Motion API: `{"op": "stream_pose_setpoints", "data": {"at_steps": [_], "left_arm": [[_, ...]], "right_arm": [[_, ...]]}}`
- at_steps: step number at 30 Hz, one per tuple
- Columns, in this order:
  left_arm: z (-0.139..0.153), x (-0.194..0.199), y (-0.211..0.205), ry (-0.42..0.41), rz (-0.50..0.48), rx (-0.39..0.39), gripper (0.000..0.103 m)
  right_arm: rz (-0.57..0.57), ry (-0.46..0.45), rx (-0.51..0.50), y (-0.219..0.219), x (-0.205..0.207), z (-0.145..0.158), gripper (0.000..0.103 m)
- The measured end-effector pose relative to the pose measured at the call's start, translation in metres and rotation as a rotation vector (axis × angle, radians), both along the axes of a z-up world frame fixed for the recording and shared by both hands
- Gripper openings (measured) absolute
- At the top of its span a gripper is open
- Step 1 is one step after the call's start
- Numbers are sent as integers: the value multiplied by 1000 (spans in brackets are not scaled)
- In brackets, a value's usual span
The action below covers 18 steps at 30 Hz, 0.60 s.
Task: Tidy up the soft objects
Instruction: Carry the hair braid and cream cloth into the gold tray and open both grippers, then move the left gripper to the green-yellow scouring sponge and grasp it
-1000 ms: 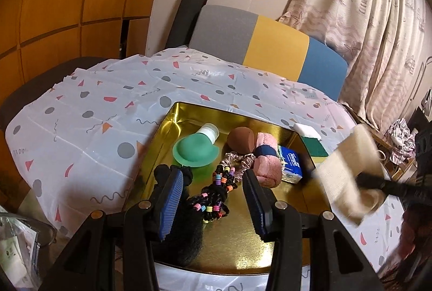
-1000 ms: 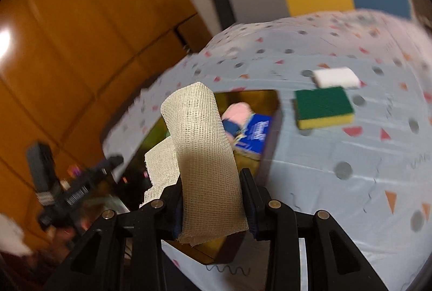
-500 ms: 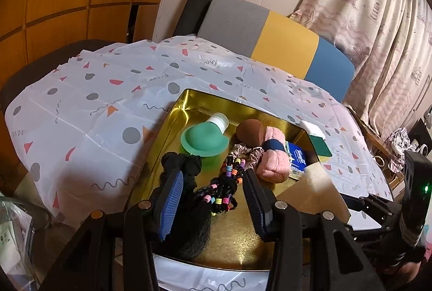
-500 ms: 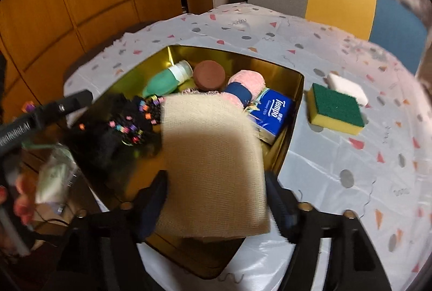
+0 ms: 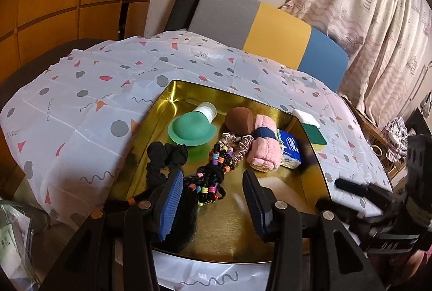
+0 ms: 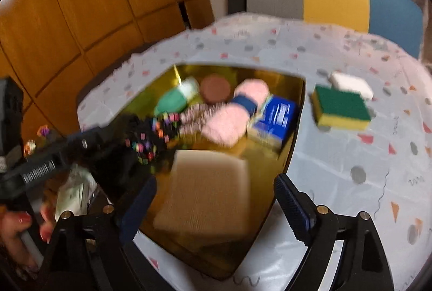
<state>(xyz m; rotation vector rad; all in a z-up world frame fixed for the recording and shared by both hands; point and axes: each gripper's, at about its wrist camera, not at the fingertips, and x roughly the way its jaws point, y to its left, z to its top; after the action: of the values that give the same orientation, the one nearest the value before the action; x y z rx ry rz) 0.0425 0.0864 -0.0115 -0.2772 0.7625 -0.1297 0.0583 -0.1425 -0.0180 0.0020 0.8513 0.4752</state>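
We are holding the right gripper with jaws spread wide above the beige gauze cloth lying flat in the gold tray, a light, limp piece best pinched at one edge, while the left gripper hovers open, gripping nothing.

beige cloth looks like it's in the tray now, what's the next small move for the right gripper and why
Probably swing the right gripper toward the green-and-yellow sponge. Its jaws stand open and empty, with the beige cloth lying in the gold tray. The sponge and the white pad behind it lie on the tablecloth, outside the tray, and the sponge is nearer.
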Motion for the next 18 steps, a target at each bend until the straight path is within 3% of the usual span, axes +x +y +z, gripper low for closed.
{"op": "stream_pose_setpoints", "data": {"at_steps": [4, 8, 12, 18], "left_arm": [[1, -1, -3, -6, -16, -3, 46], [-3, 1, -6, 10, -49, -26, 46], [-6, 1, -19, 23, -122, -47, 46], [-5, -7, -53, 18, -250, -11, 46]], "right_arm": [[-95, -45, 94, -31, 1, 17, 89], [-190, -48, 85, -64, 4, 24, 90], [-274, -3, 54, -95, 9, 11, 90], [-334, 94, -10, -126, 19, -24, 91]]}}
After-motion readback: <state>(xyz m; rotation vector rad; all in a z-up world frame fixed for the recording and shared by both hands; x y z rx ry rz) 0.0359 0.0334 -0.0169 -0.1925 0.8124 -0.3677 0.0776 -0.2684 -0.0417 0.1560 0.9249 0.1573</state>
